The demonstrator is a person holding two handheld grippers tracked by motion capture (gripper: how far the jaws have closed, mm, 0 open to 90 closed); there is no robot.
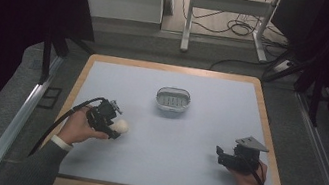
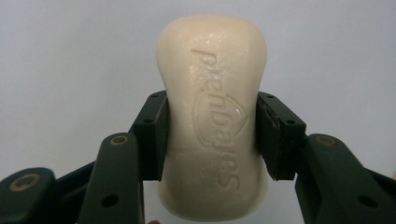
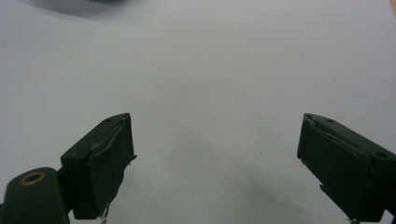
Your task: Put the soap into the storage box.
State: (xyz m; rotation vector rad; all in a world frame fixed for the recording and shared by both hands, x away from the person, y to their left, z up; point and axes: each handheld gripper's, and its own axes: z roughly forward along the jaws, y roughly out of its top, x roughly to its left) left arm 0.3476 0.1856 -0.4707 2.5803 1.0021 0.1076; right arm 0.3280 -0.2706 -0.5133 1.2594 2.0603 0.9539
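Soap (image 2: 212,121) sits clamped in my left gripper (image 2: 211,135), and it's a snug grip: both black pads (image 2: 152,135) press into the waist of the cream bar, one on each side, with embossed lettering running along its face between them. From above, the bar (image 1: 121,126) pokes out past the jaws of that left gripper (image 1: 114,125) at the near-left part of the pale blue mat (image 1: 197,128); I can't tell whether it touches the mat. My left hand (image 1: 78,128) wraps the handle, cable trailing off toward the table edge. Over on the near right, my right gripper (image 1: 219,155) is spread wide with nothing between the jaws, just bare mat ahead of it in its own view (image 3: 215,158). Farther out, well apart from both grippers, a small grey soap dish (image 1: 173,99) rests near the middle of the mat. Beyond that, the wooden table rim (image 1: 176,68), then a grey floor with cables (image 1: 236,28).
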